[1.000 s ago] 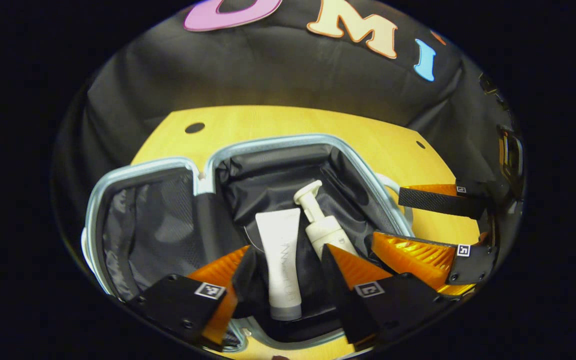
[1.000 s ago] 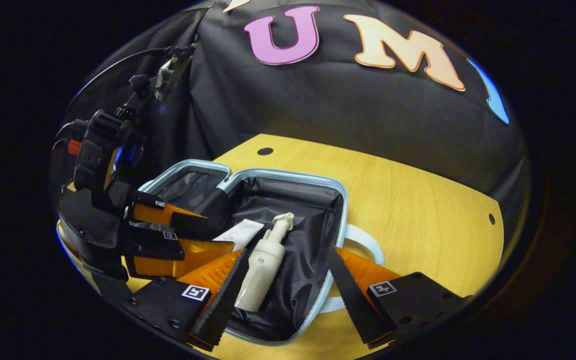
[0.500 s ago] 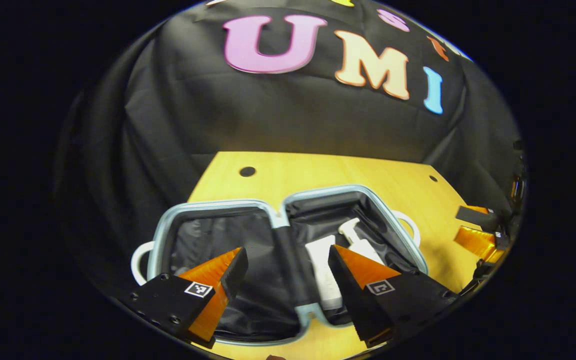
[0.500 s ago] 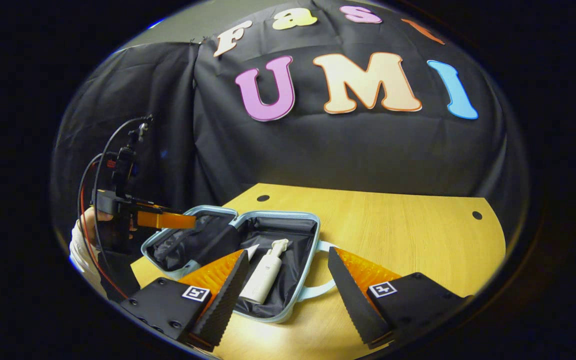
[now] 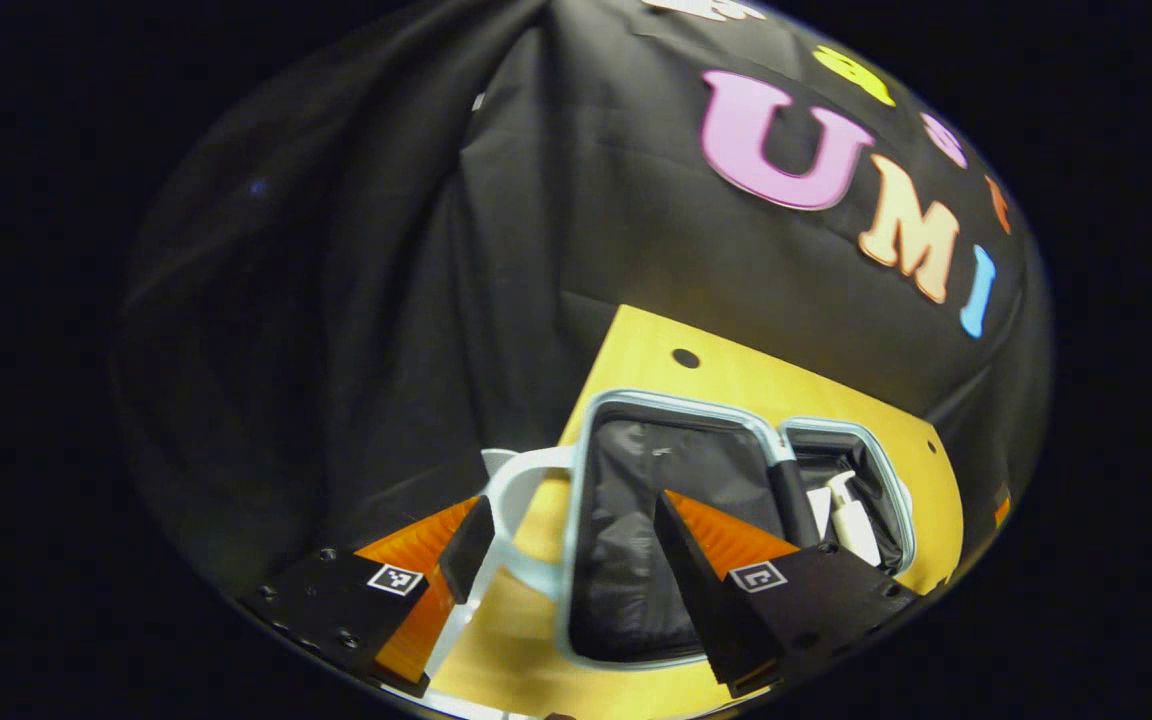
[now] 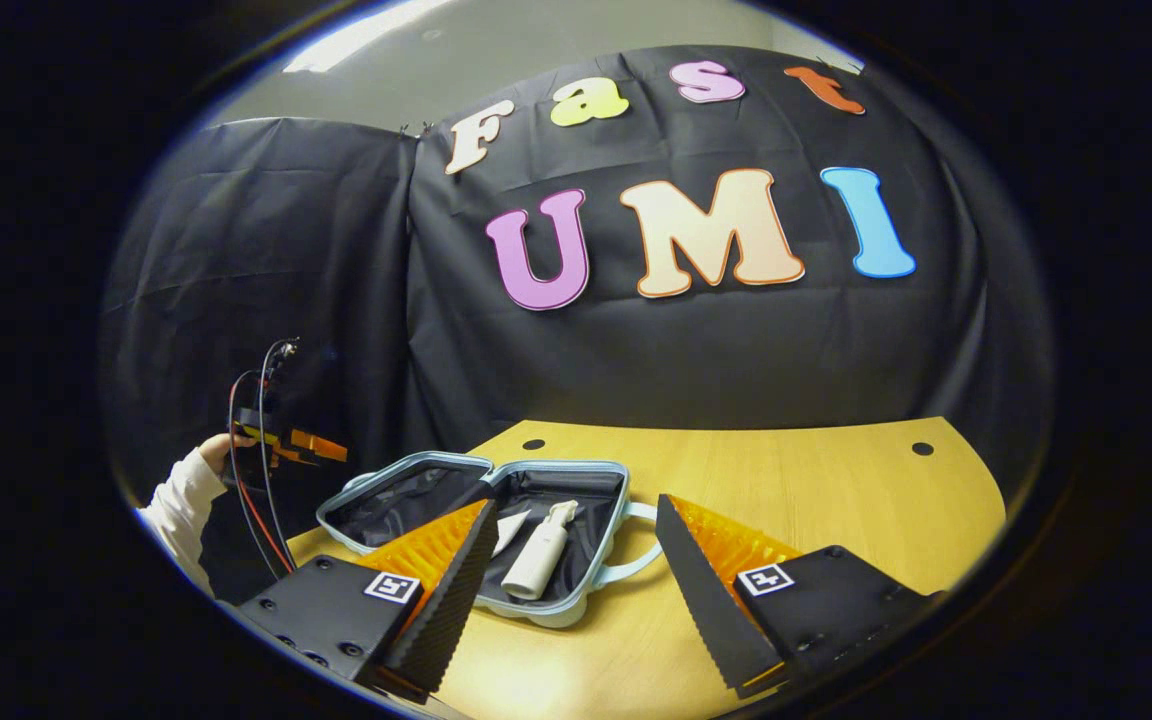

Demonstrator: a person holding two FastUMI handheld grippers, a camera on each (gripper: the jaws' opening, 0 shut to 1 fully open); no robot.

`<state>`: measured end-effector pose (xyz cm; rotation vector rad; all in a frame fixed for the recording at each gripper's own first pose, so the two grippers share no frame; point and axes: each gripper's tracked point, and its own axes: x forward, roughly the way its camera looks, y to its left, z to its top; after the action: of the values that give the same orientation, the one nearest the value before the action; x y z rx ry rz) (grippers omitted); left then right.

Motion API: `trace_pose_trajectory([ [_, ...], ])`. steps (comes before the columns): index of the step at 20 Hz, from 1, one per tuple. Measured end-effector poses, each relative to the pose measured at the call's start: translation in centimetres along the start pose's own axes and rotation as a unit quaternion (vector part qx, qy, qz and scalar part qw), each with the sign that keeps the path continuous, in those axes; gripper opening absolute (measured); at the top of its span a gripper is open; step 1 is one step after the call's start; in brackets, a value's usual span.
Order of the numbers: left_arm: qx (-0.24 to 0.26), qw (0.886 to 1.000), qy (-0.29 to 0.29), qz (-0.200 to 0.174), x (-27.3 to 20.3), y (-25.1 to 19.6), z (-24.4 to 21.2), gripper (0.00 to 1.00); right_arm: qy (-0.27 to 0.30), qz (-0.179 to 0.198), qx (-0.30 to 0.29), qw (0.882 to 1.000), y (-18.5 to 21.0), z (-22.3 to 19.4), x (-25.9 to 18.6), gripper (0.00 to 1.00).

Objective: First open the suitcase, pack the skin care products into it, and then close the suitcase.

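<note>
My left claw [image 5: 566,530] is spread wide and holds nothing. In the left gripper view the suitcase [image 5: 636,540] lies open on the wooden table [image 5: 716,375], its two halves flat side by side. The empty half with dark lining sits straight ahead at 12 o'clock, behind my right finger [image 5: 706,545]. The pale handle [image 5: 511,500] of that half curves between my two fingers, just beside my left finger [image 5: 436,555], not touching either as far as I can tell. The far half is at about 2 o'clock, and the pump bottle [image 5: 851,520] lies in it.

My right claw [image 6: 576,560] is also spread wide and empty, raised above the near edge of the table [image 6: 816,490]. In the right gripper view the suitcase [image 6: 456,480] is at 11 o'clock beyond my left finger [image 6: 441,560]. The pump bottle [image 6: 539,552] lies on its side in the right half, nozzle pointing away from me, and the white tube [image 6: 509,530] lies just beside it to the left, partly hidden by my finger. The second handle [image 6: 641,565] sticks out toward 12 o'clock between my fingers. At 9 o'clock, well apart from the case, I see my left claw [image 6: 311,445] held by my hand [image 6: 214,452] in a white sleeve [image 6: 176,500], with cables [image 6: 256,480] hanging from it.
</note>
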<state>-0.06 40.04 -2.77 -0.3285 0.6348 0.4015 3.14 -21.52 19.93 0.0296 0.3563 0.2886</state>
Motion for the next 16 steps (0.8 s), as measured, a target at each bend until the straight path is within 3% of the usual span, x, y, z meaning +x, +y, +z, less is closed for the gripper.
trace_pose_trajectory([
  [7,-0.045,0.998,0.046,-0.023,4.8,2.4,-3.5,0.95,0.025,-0.052,0.007,0.998,-3.6,-5.6,-4.0,0.99],
  [14,-0.095,0.989,0.061,-0.096,8.5,1.4,-5.0,0.93,-0.008,-0.108,0.045,0.993,-5.0,-8.0,-8.7,0.99],
  [16,-0.110,0.985,0.064,-0.114,9.0,1.0,-5.5,0.85,-0.011,-0.135,0.043,0.990,-6.1,-8.3,-9.7,0.99],
])
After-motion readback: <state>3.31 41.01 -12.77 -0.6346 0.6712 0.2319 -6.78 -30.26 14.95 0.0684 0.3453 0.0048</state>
